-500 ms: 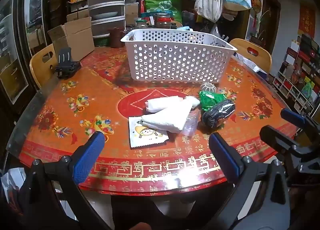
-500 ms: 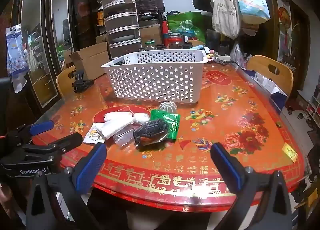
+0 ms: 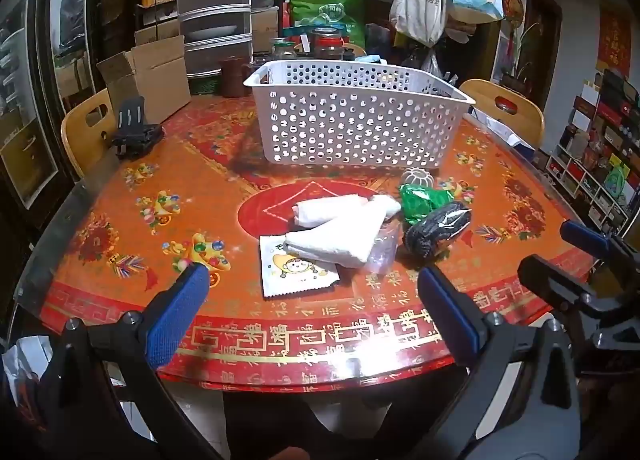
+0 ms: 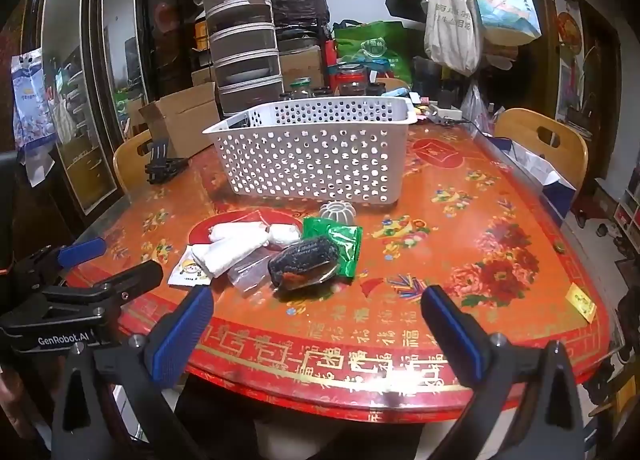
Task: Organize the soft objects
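A white perforated basket (image 3: 356, 128) (image 4: 316, 156) stands on the red table. In front of it lies a heap of soft things: two rolled white cloths (image 3: 336, 228) (image 4: 236, 244), a flat white cartoon packet (image 3: 296, 270) (image 4: 188, 270), a clear plastic bag (image 3: 382, 250), a green foil packet (image 3: 422, 200) (image 4: 340, 240), a dark bundle in clear wrap (image 3: 436, 226) (image 4: 306, 260) and a grey ribbed ball (image 3: 418, 178) (image 4: 338, 212). My left gripper (image 3: 312, 312) is open and empty at the near table edge. My right gripper (image 4: 320, 324) is open and empty, to the right of the left one.
A black clamp stand (image 3: 134, 132) sits at the table's left edge. Wooden chairs (image 3: 86, 128) (image 4: 544, 140) stand on both sides. A cardboard box (image 3: 152, 76), drawers and jars crowd the back. A yellow tag (image 4: 580, 300) lies near the right edge.
Both grippers have crept slightly forward toward the heap. Nothing on the table has moved.
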### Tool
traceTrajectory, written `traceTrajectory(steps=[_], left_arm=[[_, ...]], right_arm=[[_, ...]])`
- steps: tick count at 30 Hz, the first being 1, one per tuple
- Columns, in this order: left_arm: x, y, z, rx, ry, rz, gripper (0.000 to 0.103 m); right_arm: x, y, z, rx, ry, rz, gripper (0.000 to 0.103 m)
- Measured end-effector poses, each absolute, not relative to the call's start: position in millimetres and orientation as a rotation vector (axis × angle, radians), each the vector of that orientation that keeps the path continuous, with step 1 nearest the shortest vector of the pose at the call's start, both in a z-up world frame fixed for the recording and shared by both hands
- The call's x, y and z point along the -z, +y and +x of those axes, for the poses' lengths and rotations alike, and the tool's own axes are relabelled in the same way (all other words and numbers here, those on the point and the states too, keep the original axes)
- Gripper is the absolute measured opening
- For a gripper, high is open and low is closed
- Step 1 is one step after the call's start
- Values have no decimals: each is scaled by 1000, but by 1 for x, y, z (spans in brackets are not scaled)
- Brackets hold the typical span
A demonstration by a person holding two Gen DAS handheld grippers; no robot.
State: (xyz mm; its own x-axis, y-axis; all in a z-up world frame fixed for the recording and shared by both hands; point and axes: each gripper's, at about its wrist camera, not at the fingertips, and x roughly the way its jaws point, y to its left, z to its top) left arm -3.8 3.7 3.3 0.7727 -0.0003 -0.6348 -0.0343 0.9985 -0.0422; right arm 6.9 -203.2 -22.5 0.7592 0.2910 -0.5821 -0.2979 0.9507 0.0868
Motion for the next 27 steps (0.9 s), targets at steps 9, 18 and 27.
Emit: traceTrajectory(steps=[9,18,27], left_arm=[[-5,3,-5,-20,683,-49,103],[-6,4,-5,-17,684,-53,103],[-6,3,-5,-20,683,-51,103]], right_arm=[[22,-203,6,-319,631,-10,103],[23,-204,5,-320,633,-9,103],[24,-203,5,-321,633,-11,103]])
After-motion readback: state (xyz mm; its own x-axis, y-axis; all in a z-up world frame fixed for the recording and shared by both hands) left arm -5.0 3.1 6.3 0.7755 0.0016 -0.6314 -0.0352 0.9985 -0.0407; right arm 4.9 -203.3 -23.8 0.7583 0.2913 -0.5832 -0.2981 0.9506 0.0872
